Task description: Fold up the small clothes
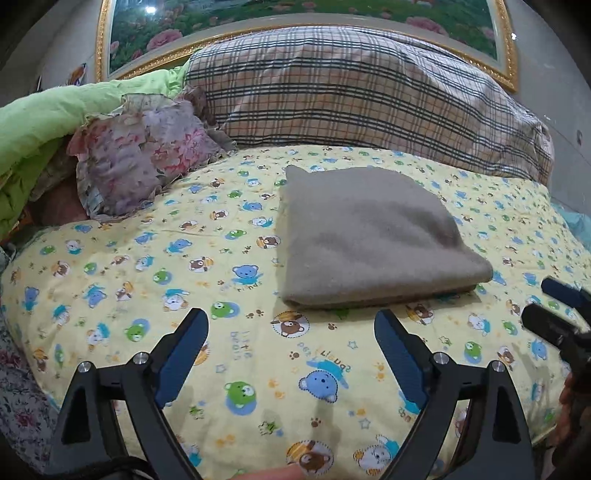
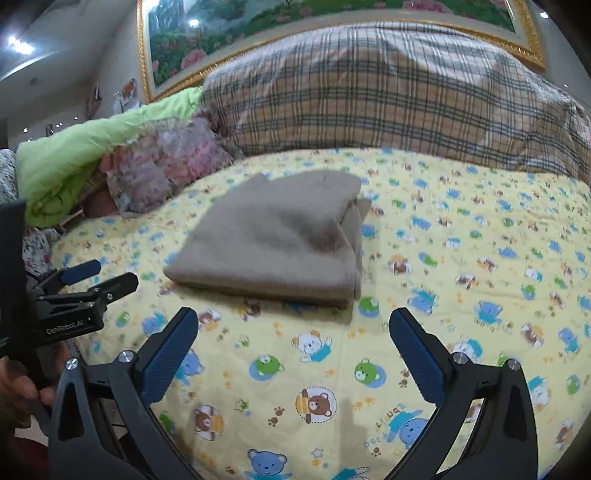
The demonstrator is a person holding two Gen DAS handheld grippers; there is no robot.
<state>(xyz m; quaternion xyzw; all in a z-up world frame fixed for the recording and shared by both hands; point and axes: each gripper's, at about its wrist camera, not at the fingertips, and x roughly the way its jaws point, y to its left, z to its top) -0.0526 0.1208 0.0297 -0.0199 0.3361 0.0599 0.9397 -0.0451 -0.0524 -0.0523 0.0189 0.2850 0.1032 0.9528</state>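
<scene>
Folded grey-brown garment lying flat on the bear-print yellow quilt that covers the bed, in a compact stack with its thick folded edge toward both cameras and layered edges showing on its right side in the right wrist view. Left claw held just short of the garment's near edge, tilted downward over the quilt, its blue-padded fingers spread wide apart with only quilt between them. Right claw likewise angled down in front of the garment's near right corner, fingers wide apart and gripping nothing, clear of the cloth. Each claw appears at the edge of the other's view; a hand grips the left tool's handle. Behind the garment, a plaid pillow against the headboard; to its left a floral cushion and a green blanket; above, a gilt-framed landscape picture
</scene>
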